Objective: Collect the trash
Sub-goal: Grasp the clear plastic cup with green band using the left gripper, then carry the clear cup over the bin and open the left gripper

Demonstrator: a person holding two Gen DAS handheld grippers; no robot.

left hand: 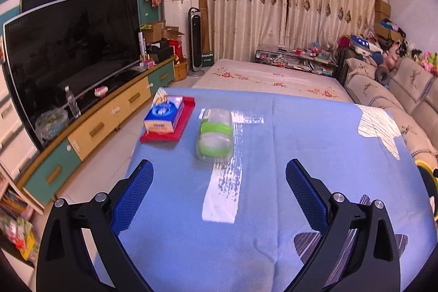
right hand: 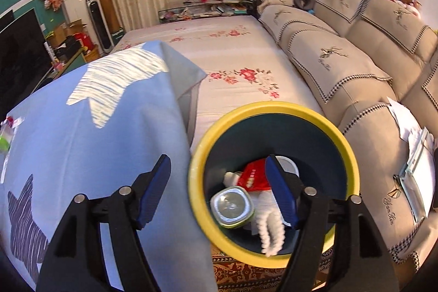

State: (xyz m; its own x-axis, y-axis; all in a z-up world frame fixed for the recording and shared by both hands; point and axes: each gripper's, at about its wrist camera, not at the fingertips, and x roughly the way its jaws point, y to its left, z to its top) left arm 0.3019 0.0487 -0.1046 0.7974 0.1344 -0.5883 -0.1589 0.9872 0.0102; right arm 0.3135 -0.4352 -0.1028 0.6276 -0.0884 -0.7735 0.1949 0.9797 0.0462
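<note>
On my feeds the biggest thing is the surface point(left hand: 314, 144), covered w/ a blue cloth printed with white and grey stars. It runs from under both grippers toward a bed point(left hand: 262, 78) with a flowered spread.

Next in size: the bin point(right hand: 276, 107), yellow rim, dark inside, standing on the floor just beside the surface's edge and in front of a beige sofa point(right hand: 342, 56). Inside it I see a square can point(right hand: 232, 205) w/ a metal top, a red packet point(right hand: 253, 177), and a white fuzzy strip point(right hand: 269, 233) (blurred, can't say more).

Left gripper point(left hand: 219, 173) hangs over the cloth, jaws spread wide, nothing btwn them. Ahead of it lies a clear plastic bottle point(left hand: 215, 134) w/ green label bands, on its side on the cloth, well clear of the pads.

To the bottle's left: a red tray point(left hand: 187, 111) holding a blue tissue box point(left hand: 164, 115).

Right gripper point(right hand: 217, 168) points down over the bin's near rim, jaws apart, not pinching anything; one finger sits over the cloth, the other over the bin's mouth.
</note>
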